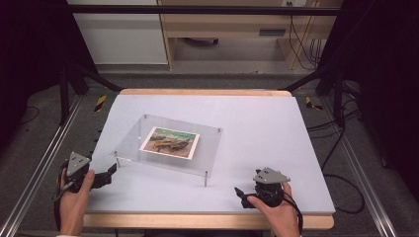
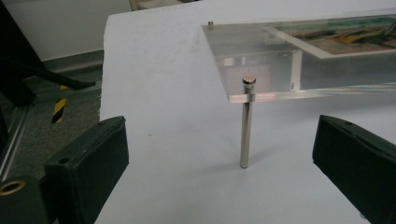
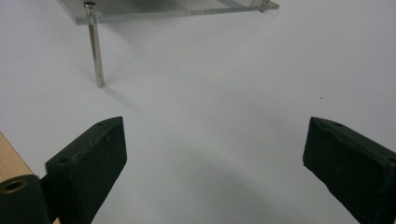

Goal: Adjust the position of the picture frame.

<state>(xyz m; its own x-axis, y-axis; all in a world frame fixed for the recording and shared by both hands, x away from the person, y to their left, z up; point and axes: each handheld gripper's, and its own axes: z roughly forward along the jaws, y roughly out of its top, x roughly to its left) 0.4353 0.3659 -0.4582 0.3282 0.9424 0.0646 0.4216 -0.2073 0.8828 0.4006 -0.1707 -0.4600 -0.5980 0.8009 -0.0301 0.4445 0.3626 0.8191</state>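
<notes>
Jaws on both grippers stand wide with nothing between them. The left gripper point(image 1: 109, 173) rests at the table's point(image 1: 257, 123) near left edge, aimed at the nearest post point(image 2: 246, 123) of the frame point(image 1: 173, 129) — a clear plate on four metal posts with a photo point(image 1: 170, 142) inside, sitting left of the table's middle. The right gripper point(image 1: 240, 193) lies at the near edge, right of centre, well short of its post point(image 3: 96, 49). To lift well, I'd judge each gripper should close on the plate's edge, not the thin posts — level, both sides together, so it doesn't tip.
</notes>
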